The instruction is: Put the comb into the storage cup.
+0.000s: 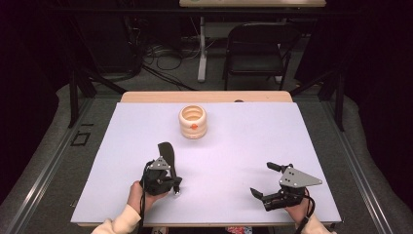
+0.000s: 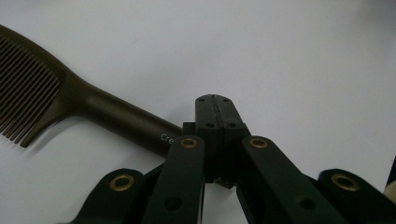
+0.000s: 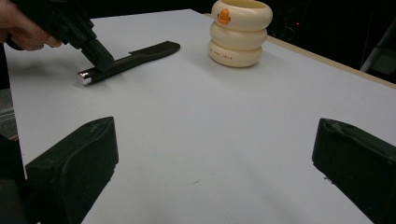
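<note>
Near-left on the white table (image 1: 253, 146) | dark plastic comb (image 2: 56, 100) lies flat, left gripper (image 2: 215, 112) clenched beside its handle, holding nothing | right gripper (image 1: 265, 179) released | comb: light, stiff, slippery; take mid-handle.

Two black grippers are seen, the left gripper (image 1: 168, 181) and the right gripper (image 1: 265, 181), each topped by a grey three-cornered plate dotted with dark screws. Brass-ringed pivots are set into the black linkage bars. Cream sleeves are worn, and black cables are trailed.
</note>
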Tool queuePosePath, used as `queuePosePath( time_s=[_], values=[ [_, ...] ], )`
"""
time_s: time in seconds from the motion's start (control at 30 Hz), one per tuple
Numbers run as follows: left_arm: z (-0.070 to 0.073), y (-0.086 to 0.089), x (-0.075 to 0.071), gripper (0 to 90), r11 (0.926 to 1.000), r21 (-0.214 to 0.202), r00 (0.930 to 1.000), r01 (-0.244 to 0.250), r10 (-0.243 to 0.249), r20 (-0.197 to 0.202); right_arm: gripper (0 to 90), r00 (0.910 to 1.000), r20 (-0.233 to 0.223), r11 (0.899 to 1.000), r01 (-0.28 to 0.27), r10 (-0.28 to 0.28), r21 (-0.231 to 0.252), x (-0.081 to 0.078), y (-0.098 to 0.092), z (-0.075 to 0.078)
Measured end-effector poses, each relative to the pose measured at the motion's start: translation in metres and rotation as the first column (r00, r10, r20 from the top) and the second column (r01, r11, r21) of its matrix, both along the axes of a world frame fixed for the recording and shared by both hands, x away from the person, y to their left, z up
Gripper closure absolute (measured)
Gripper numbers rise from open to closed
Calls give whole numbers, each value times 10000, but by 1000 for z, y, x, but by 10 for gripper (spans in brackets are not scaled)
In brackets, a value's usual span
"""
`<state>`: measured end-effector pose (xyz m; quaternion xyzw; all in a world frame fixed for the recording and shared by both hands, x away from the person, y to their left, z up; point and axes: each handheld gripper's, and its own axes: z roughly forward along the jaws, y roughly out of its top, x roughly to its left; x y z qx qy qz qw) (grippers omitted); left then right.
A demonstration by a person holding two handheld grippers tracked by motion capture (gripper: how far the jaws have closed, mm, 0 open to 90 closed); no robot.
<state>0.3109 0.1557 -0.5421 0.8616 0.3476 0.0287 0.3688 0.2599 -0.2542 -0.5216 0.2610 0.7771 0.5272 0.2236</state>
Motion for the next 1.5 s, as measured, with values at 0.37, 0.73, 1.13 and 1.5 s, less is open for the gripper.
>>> queuePosePath(
  time_s=[0.37, 0.73, 1.13, 1.5],
  values=[
    [0, 4, -2, 900, 10000, 90, 10000, 2, -2, 16, 0, 10000, 6, 10000, -11, 12, -10, 0, 0, 0],
    [1, 10, -3, 900, 9998, 111, 9999, -163, 163, 12, 0, 10000, -18, 10000, -17, 17, -16, 0, 0, 0],
    [2, 15, -5, 900, 9996, 129, 9996, -265, 265, 27, 0, 10000, -37, 10000, -20, 20, -16, 0, 1, -1],
    [2, 19, -6, 900, 9990, 112, 9990, -436, 436, 22, 0, 10000, -40, 10000, -10, 10, -9, 0, 1, -1]
  ],
)
